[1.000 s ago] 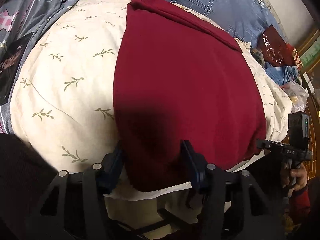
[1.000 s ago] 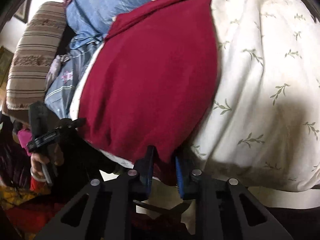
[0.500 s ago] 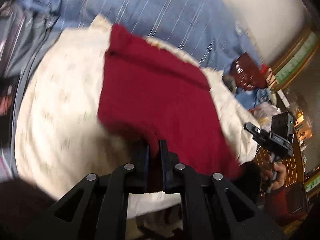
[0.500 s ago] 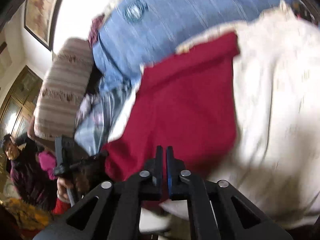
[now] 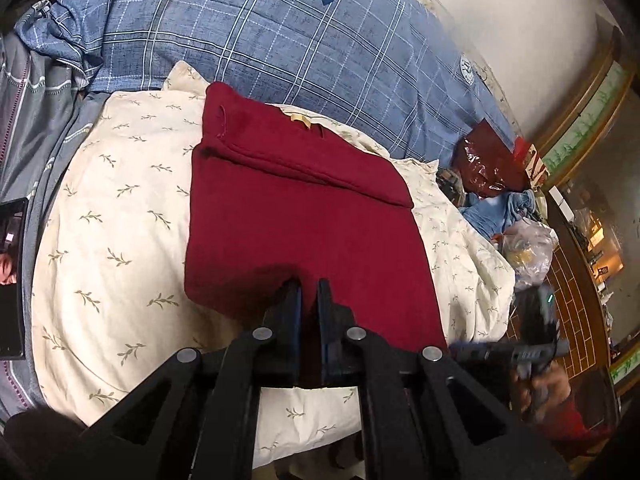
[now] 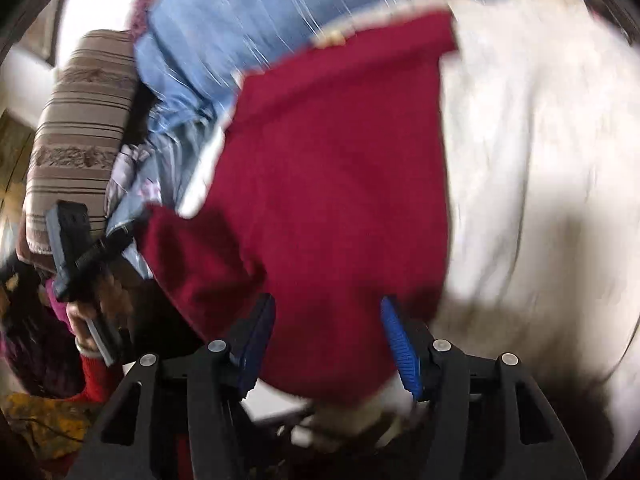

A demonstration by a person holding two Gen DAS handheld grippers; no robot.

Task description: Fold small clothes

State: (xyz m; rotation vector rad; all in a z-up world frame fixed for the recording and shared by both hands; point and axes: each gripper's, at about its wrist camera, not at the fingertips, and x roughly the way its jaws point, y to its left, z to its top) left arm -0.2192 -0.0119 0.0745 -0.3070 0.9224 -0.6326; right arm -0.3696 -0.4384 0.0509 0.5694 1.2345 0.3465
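A dark red garment lies flat on a cream leaf-print pillow, its collar end folded over at the far side. My left gripper is shut on the garment's near hem, and red cloth shows in the thin gap between its fingers. It also appears at the left of the right wrist view. My right gripper is opening. Its blue pads stand wide apart with the near edge of the garment lying loose between them. That view is blurred.
A blue checked duvet lies beyond the pillow. A brown striped cushion stands at the left. A dark red shiny bag, blue cloth and a clear plastic bag sit at the right. A dark screen lies at the left.
The left gripper shut on the near hem and rose. The right gripper shut on the hem too, then opened wide and let the cloth go.
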